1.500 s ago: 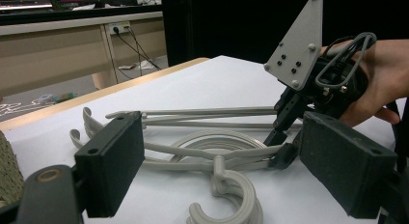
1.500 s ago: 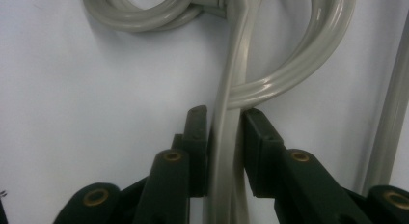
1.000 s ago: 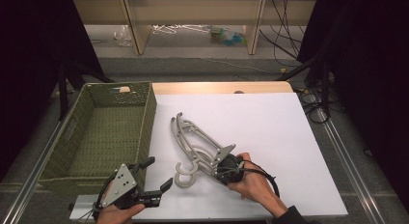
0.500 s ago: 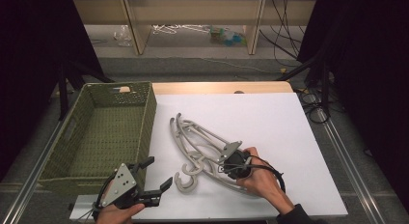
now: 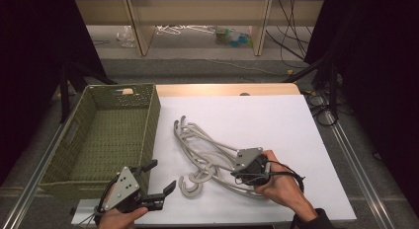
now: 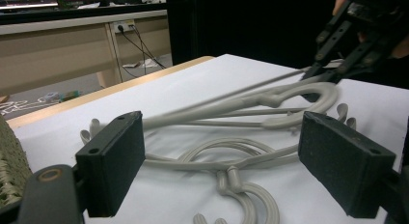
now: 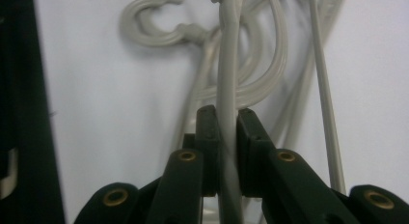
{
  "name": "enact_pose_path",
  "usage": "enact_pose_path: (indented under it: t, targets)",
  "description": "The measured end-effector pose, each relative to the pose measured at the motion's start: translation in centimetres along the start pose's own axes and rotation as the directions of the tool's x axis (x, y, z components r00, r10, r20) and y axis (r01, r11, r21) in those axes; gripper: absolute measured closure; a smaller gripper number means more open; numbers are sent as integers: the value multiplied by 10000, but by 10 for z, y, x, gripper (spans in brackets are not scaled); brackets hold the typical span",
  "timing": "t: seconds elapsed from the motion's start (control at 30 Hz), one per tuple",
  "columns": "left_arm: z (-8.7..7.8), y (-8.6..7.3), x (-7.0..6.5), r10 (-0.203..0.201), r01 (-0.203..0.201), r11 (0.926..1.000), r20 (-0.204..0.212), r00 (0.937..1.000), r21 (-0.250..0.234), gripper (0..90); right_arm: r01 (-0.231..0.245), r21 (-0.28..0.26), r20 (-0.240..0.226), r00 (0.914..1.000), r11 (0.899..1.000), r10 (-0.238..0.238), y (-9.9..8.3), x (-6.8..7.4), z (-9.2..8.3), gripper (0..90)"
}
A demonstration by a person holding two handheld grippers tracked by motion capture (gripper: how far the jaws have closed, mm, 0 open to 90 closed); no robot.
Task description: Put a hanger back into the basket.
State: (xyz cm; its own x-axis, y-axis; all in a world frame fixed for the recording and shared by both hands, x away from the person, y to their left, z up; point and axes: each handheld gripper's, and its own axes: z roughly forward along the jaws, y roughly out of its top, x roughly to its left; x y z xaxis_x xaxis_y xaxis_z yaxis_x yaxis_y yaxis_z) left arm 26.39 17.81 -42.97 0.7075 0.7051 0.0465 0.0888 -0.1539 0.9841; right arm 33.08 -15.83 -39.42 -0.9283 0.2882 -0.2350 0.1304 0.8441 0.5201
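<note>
**First hanger gripped, basket not yet filled**

The white table top [image 5: 276,120] takes up the middle of the high view, and the green woven basket [image 5: 89,155] at its left edge is seen with nothing inside it, so no hanger has yet been put away. A tangle of grey plastic hangers [image 5: 202,145] is spread across the centre of the frame, just right of the basket.

The right gripper [image 5: 249,175], at lower centre-right, is clamped on one hanger arm: in the right gripper view the bar [image 7: 226,89] is pinched tight between the two black jaws, and in the left gripper view that hanger [image 6: 251,101] appears tilted up off the pile at the upper right (its far end cannot be judged as free or tangled).

The left gripper [image 5: 160,177], at lower left beside the basket's near corner, is held wide with nothing between its jaws.

Judged from this, the work is at its start: one hanger is grasped, and separation, carrying and placing are all left to do
</note>
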Motion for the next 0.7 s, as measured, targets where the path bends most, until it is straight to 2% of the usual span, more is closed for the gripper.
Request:
enact_pose_path:
  t: [0.1,0.17,0.2,0.33,0.43,0.5,0.53,0.6,0.7]
  targets:
    - [0,0,0,41,-41,10000,2,10000,58,165,320,-162,-512,9982,9994,-328,-4,7,-1,821]
    - [2,-1,-1,35,-35,9999,7,10000,98,165,380,-149,-689,9969,9992,-389,-5,9,-3,821]
    - [3,-1,-1,251,-251,9995,14,9997,200,167,477,-235,-784,9957,9986,-494,-7,13,-5,821]
    - [12,-3,-6,472,-475,9974,66,9989,533,176,520,-526,-1031,9930,9973,-572,-10,13,-15,822]
    - [23,-5,-9,772,-805,9916,366,9963,1010,211,560,-603,-1194,9909,9966,-629,-13,14,-19,822]
    - [31,-6,-12,1190,-1263,9815,581,9912,1441,225,546,-683,-1302,9895,9962,-632,-14,15,-19,822]
    - [31,-6,-12,1190,-1263,9815,581,9912,1441,238,539,-713,-1329,9891,9960,-631,-14,15,-19,821]
    - [38,-8,-15,1503,-1640,9723,916,9844,1669,248,549,-746,-1399,9880,9957,-649,-14,16,-20,822]
    - [52,-9,-21,2329,-2606,9466,1563,9599,1897,272,608,-866,-1520,9856,9944,-735,-12,18,-23,821]
